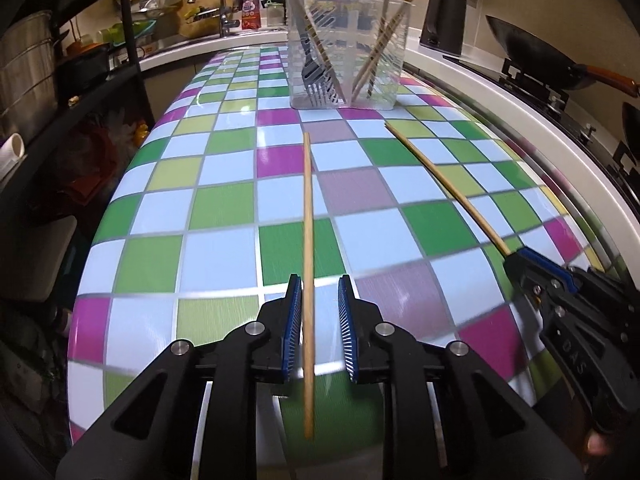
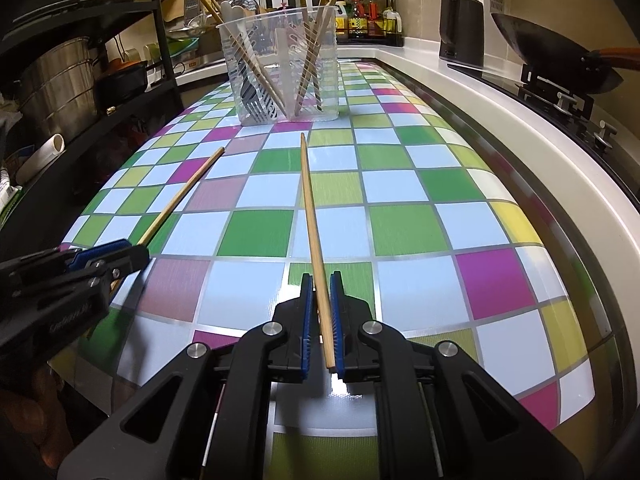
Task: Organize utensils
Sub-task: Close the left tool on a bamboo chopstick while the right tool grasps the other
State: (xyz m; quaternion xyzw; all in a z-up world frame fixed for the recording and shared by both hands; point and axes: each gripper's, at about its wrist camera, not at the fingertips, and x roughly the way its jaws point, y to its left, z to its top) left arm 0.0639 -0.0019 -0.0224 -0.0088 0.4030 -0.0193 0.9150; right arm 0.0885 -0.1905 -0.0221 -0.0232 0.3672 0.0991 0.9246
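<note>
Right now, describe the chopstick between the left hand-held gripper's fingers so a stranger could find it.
Start at the checkered tablecloth and its clear plastic utensil holder. Two loose wooden chopsticks lie in front of it. Yours is the chopstick farther from the stove, running straight back between the left hand-held gripper and its open blue pads.

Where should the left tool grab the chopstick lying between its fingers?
Near its close end, where the left tool already straddles the left chopstick. It lies flat on the checkered table, pointing toward the clear utensil holder. Probably pinch its thin sides from left and right, coming in low along its length.
</note>
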